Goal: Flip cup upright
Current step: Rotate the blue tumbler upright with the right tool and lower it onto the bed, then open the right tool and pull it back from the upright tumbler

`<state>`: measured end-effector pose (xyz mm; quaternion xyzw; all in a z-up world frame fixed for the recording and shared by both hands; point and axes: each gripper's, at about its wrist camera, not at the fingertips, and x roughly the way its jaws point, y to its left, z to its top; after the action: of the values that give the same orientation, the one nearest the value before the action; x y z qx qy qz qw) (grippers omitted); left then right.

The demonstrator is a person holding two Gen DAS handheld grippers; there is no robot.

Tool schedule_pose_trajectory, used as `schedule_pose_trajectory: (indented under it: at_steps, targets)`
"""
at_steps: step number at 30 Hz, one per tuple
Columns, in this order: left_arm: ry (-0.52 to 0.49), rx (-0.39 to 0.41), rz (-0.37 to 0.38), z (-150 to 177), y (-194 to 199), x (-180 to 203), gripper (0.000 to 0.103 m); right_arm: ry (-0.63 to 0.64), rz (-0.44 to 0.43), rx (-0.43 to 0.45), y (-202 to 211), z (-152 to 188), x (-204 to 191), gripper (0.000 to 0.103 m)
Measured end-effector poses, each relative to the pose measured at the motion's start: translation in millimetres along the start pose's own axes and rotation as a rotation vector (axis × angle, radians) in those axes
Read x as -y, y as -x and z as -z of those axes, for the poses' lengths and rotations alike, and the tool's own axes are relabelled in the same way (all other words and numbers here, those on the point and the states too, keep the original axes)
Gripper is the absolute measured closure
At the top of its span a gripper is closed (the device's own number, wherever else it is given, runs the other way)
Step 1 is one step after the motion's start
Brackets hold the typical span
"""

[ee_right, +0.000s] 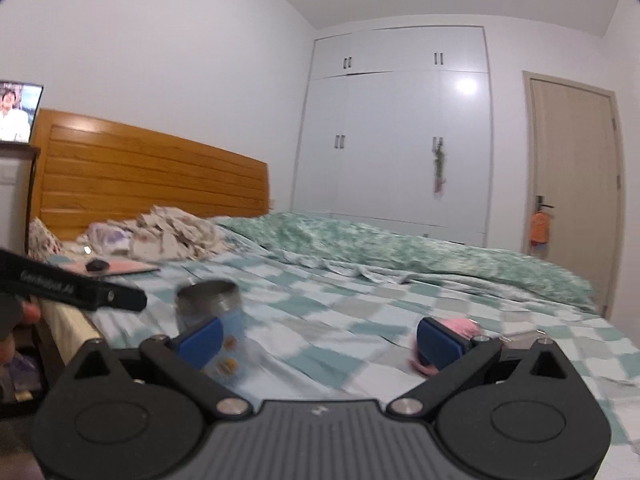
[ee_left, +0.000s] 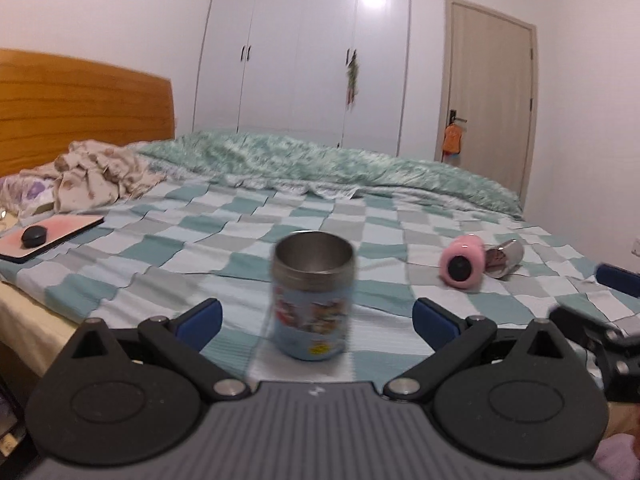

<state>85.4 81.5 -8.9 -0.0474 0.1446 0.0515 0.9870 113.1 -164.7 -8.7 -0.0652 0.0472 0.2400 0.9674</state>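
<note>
A light blue steel cup with cartoon pictures stands upright on the checked bedsheet, open mouth up. My left gripper is open, with the cup between its blue pads but apart from both. In the right wrist view the cup stands at the left, partly behind the left pad. My right gripper is open and empty. A pink cup lies on its side to the right, next to a steel part. In the right wrist view the pink cup is mostly hidden by the right pad.
A tablet with a black mouse lies at the bed's left edge. Crumpled clothes and a green quilt lie at the back. The right gripper's body shows at the right edge. The bed edge drops off at left.
</note>
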Motion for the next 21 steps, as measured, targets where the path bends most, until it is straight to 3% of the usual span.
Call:
schedule_pose_trajectory:
  at_steps: [6, 12, 21]
  targets:
    - [-0.026, 0.064, 0.036, 35, 5, 43, 0.000, -0.024, 0.104, -0.062, 45, 38, 33, 0.000]
    - [-0.140, 0.143, 0.018, 68, 8, 77, 0.000, -0.032, 0.219, -0.049, 76, 74, 51, 0.000]
    - [-0.148, 0.144, 0.001, 88, 5, 82, 0.000, -0.041, 0.262, 0.003, 85, 91, 52, 0.000]
